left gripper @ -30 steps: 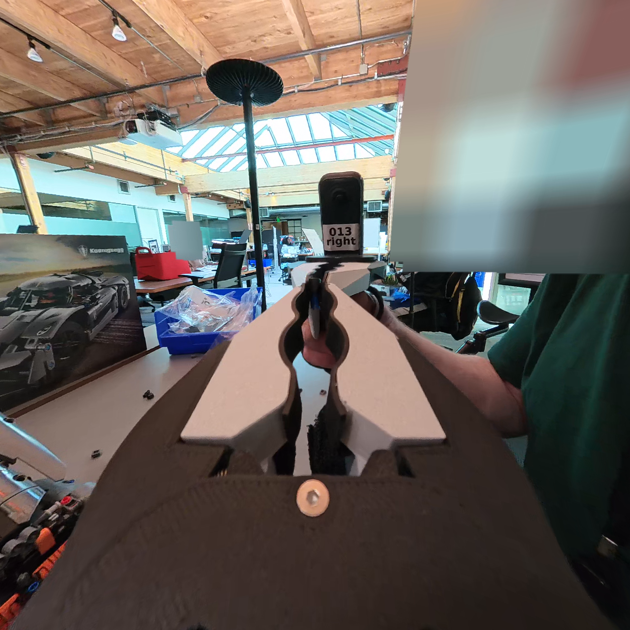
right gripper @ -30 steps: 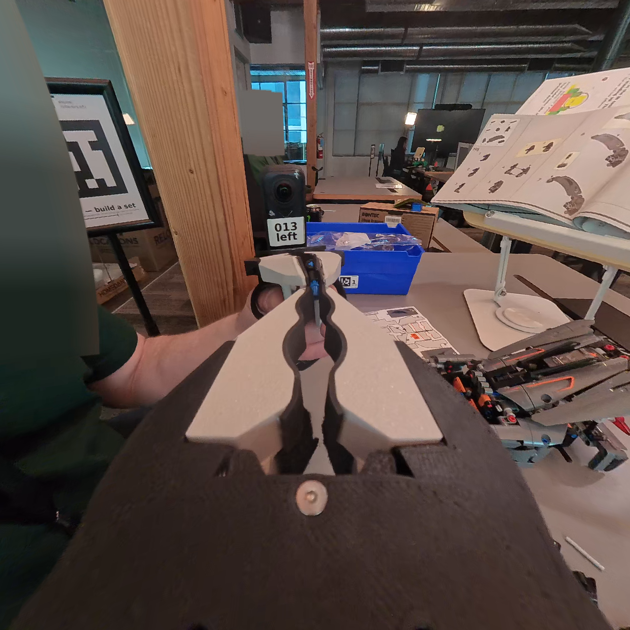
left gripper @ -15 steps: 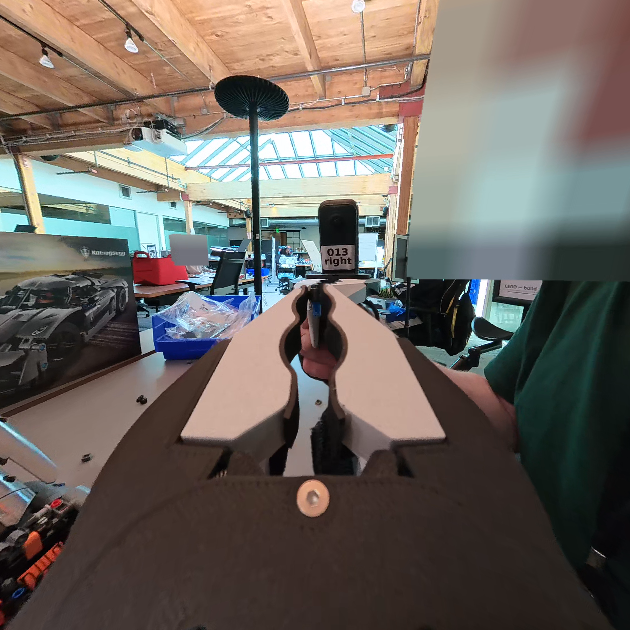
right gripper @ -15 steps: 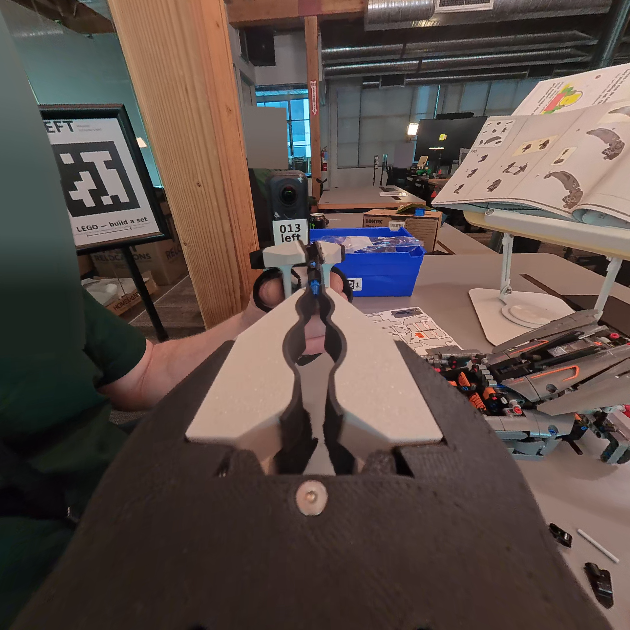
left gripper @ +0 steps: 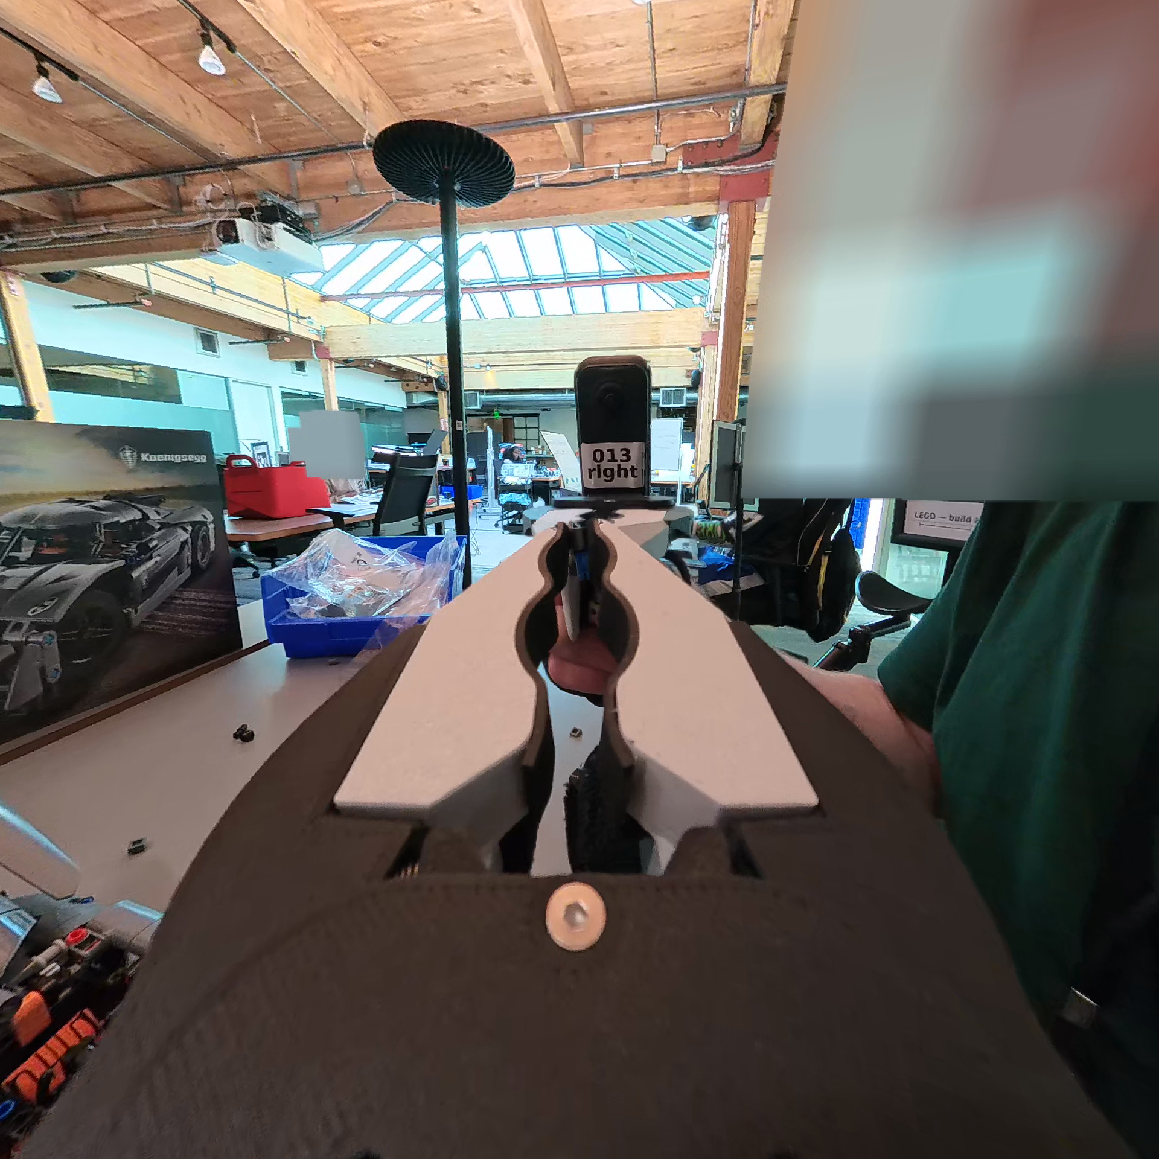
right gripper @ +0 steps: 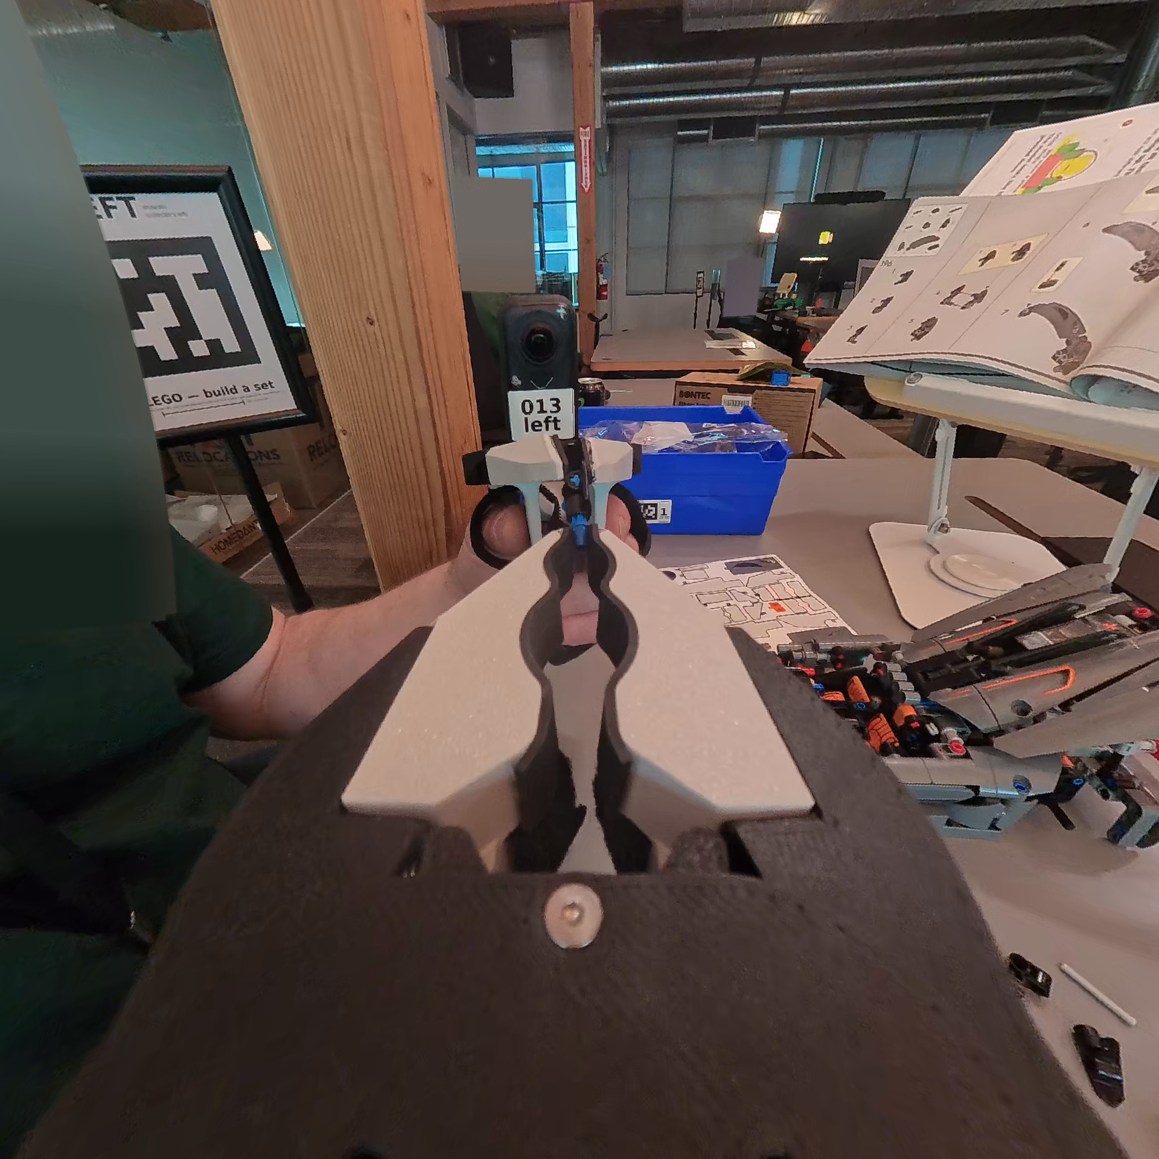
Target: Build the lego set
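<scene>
Left gripper [left gripper: 580,552] jaws clamp a small grey-and-black piece [left gripper: 576,602], mid-air above the worktop [left gripper: 157,784]. Right gripper [right gripper: 580,545] jaws pinch its blue pin [right gripper: 579,533] end-on. Light, stiff, tiny, likely slippery: grip flat faces, push along the axis.

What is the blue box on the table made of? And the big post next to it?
The blue bin looks like hard, smooth plastic: one even colour, slightly shiny, with thin moulded walls. The tall tan post looks like bare, unpainted wood: long grain lines run up it, and its surface is matt. The grey table is smooth and dull; what it is made of cannot be told.
</scene>
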